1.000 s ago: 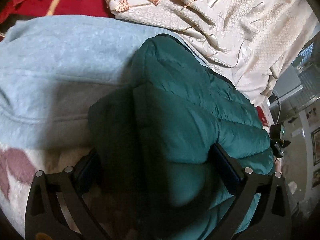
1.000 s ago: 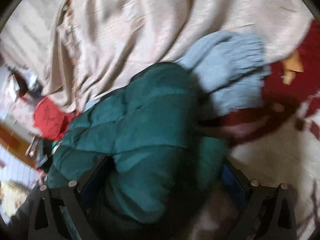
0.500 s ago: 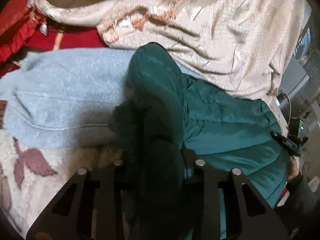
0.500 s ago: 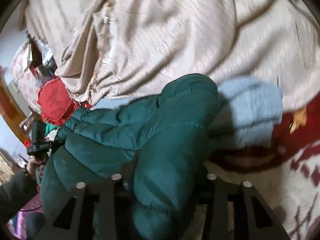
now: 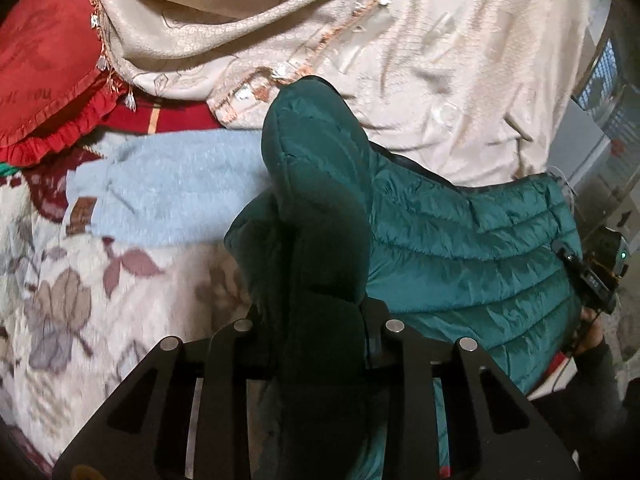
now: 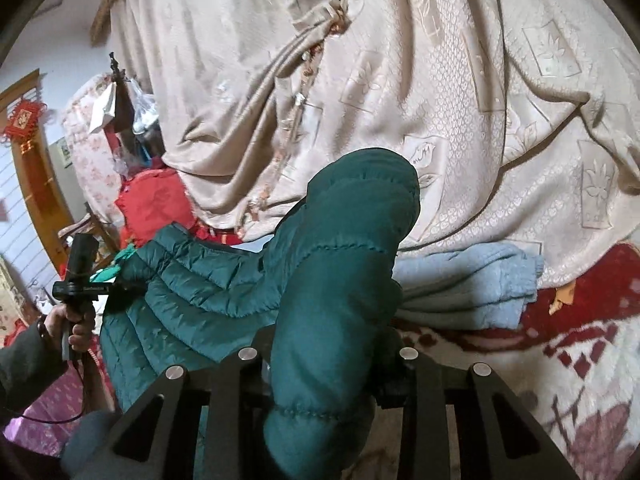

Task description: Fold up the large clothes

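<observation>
A dark green quilted puffer jacket (image 5: 460, 240) lies over a floral blanket; it also shows in the right wrist view (image 6: 192, 292). My left gripper (image 5: 316, 320) is shut on a bunched fold of the jacket and holds it raised. My right gripper (image 6: 328, 356) is shut on another bunched part of the jacket (image 6: 344, 264), also lifted. In the left wrist view the other gripper (image 5: 592, 280) shows at the jacket's far right. In the right wrist view the other gripper (image 6: 80, 280) shows at the left, held by a hand.
A light blue fleece garment (image 5: 172, 196) lies beside the jacket, also in the right wrist view (image 6: 472, 288). A beige patterned curtain (image 5: 440, 60) hangs behind. A red ruffled cushion (image 5: 44, 80) sits at the left. The floral blanket (image 5: 100, 300) covers the surface.
Both grippers went from open around the jacket to shut on bunched folds of it. They have since lifted and pulled back, so more of the blanket and curtain shows.
</observation>
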A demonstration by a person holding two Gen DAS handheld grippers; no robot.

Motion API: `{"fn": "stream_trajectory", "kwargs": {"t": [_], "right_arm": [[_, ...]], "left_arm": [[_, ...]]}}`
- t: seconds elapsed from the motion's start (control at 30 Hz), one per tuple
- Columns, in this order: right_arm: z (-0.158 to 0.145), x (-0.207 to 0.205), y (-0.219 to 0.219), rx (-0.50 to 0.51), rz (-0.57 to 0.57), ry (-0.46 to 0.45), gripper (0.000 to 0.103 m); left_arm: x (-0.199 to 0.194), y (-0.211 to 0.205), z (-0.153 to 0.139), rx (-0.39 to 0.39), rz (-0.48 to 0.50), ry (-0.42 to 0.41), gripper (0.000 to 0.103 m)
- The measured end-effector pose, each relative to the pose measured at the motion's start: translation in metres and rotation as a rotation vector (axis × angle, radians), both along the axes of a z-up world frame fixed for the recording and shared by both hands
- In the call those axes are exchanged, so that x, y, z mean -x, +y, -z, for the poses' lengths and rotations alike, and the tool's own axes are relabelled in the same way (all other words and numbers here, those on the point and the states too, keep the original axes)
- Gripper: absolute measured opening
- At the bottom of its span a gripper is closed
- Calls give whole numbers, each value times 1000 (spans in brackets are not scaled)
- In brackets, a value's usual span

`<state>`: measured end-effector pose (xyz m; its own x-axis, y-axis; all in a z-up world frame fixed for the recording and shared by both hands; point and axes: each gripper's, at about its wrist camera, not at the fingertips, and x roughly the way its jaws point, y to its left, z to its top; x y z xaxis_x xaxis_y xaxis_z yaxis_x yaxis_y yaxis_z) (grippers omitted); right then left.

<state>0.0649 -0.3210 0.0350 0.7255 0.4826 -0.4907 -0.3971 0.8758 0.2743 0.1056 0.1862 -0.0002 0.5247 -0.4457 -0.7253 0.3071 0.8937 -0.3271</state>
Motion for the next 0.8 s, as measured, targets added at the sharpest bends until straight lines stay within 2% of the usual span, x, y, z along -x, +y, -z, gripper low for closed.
{"fn": "stream_trajectory", "kwargs": {"t": [0.1,0.17,0.23,0.3,0.37,0.43,0.47,0.53,0.57,0.6,0.63,0.67,0.7,0.73,0.8], "right_arm": [[18,2,-11,9,-6,66,31],[42,-14,-19,13,26,190,36],[56,-27,-28,-24,57,278,49],[61,-31,-42,-114,120,352,57],[54,-25,-54,-193,172,357,57],[39,-14,-65,-203,266,302,61],[28,-6,-67,-180,334,259,64],[6,12,-53,-55,453,145,82],[-5,16,-39,5,473,100,84],[-14,17,-19,41,440,59,85],[-16,12,-12,48,411,47,85],[-15,6,3,73,369,51,86],[-7,-3,17,117,357,92,87],[2,-10,24,145,359,127,87],[29,-29,37,190,332,229,87]], "left_arm": [[15,-1,13,22,17,15,29],[15,-5,38,-4,6,52,35],[11,-2,60,-22,-42,80,55],[9,9,69,28,-95,101,64],[9,19,64,81,-114,131,65],[11,23,54,55,-106,130,65],[14,22,44,6,-105,105,65],[17,17,24,-80,-130,30,66],[21,9,6,-140,-157,-52,66],[22,4,-4,-166,-186,-103,66],[21,1,-10,-173,-217,-136,72],[20,-9,-20,-167,-264,-181,75],[17,-14,-23,-166,-280,-204,80],[13,-28,-25,-177,-285,-223,80],[-2,-53,-13,-202,-260,-215,80]]}}
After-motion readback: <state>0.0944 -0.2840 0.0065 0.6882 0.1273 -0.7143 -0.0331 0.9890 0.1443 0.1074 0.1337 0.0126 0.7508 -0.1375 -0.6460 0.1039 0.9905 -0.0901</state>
